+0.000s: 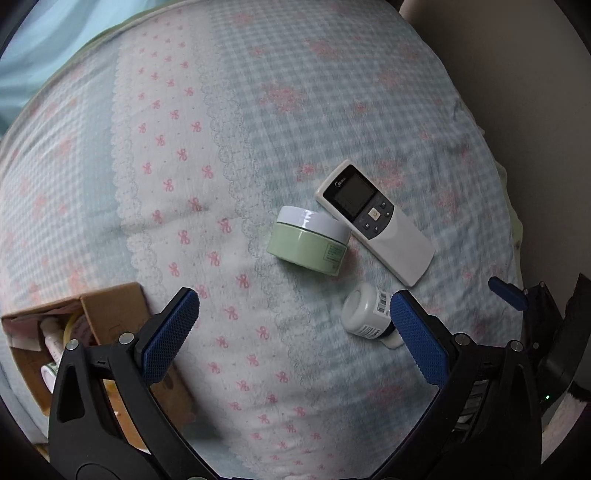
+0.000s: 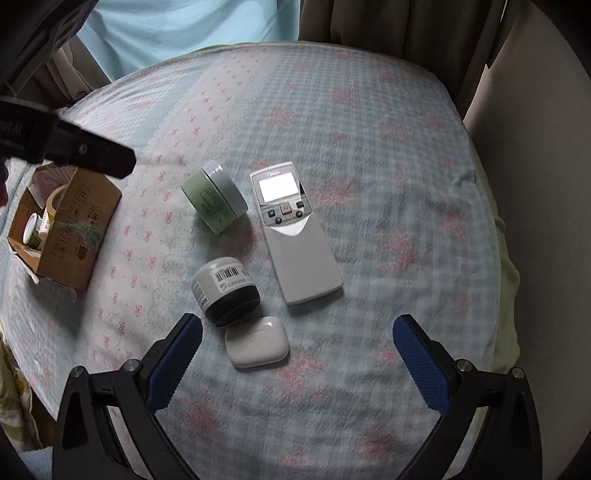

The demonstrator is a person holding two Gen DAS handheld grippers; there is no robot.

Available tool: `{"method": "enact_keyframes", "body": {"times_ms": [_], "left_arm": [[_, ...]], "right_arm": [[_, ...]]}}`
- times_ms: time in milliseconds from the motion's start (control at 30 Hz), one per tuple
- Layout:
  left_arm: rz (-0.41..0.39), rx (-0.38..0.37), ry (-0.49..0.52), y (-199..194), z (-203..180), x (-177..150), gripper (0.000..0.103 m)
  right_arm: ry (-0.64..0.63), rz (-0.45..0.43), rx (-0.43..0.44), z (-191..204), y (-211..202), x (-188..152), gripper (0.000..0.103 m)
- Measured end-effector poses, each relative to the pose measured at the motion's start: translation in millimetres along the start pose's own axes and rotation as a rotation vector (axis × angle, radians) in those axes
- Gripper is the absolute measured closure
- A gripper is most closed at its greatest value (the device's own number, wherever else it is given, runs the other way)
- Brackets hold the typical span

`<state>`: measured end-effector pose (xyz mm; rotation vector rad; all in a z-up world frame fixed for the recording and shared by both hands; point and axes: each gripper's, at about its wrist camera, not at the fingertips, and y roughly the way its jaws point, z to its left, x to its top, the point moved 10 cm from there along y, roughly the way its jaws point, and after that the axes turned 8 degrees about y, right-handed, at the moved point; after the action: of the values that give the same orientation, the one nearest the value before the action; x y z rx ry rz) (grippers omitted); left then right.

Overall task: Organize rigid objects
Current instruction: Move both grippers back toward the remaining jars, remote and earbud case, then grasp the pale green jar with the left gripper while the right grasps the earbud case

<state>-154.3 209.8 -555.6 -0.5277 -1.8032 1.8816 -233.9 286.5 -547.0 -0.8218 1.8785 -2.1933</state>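
Note:
On the bed lie a green jar (image 1: 308, 240) (image 2: 214, 197) with a white lid, a white remote control (image 1: 375, 221) (image 2: 295, 236), and a small white bottle (image 1: 365, 312) (image 2: 225, 291) with a barcode label and dark cap. A white earbud case (image 2: 256, 347) rests just below the bottle. My left gripper (image 1: 295, 336) hangs open above the bedspread, its right finger beside the bottle. My right gripper (image 2: 297, 365) is open too, with the earbud case between and ahead of its fingers. Nothing is held.
A cardboard box (image 1: 107, 317) (image 2: 70, 236) with small containers and a tape roll inside sits at the left on the checked bedspread (image 1: 295, 110). The other gripper's body (image 2: 74, 151) shows at upper left. Curtains (image 2: 388, 26) hang behind the bed.

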Motion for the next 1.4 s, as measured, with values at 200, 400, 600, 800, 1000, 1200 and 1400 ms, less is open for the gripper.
{"method": "enact_keyframes", "body": {"times_ms": [200,400,600,800,1000,1200,1400], "left_arm": [[0.053,0.032,0.053,52.0,-1.4,18.5,0.000],[0.087,0.024,0.071,89.9,0.3,16.9,0.001],[0.099,-0.013,0.054,105.0,1.4,16.6,0.006],[0.102,-0.048,0.069,108.2,-7.7,17.2,0.030],[0.089,-0.031,0.082,107.9,-9.4,15.7,0.031],[0.081,-0.018,0.076,105.8,-8.7,16.7,0.031],[0.070,-0.056,0.021,102.5,-3.6,15.2,0.032]], "right_arm": [[-0.011,0.015,-0.004,11.2,38.3,-28.8,0.000],[-0.060,-0.003,-0.019,25.9,58.7,-41.0,0.002],[-0.063,-0.032,-0.020,31.8,65.3,-44.8,0.009],[-0.099,-0.060,-0.014,37.4,61.9,-43.3,0.020],[-0.095,-0.066,-0.005,39.6,54.4,-45.1,0.046],[-0.056,-0.054,0.000,35.1,50.4,-45.3,0.046],[-0.013,-0.059,-0.005,26.8,42.1,-47.1,0.046]]}}
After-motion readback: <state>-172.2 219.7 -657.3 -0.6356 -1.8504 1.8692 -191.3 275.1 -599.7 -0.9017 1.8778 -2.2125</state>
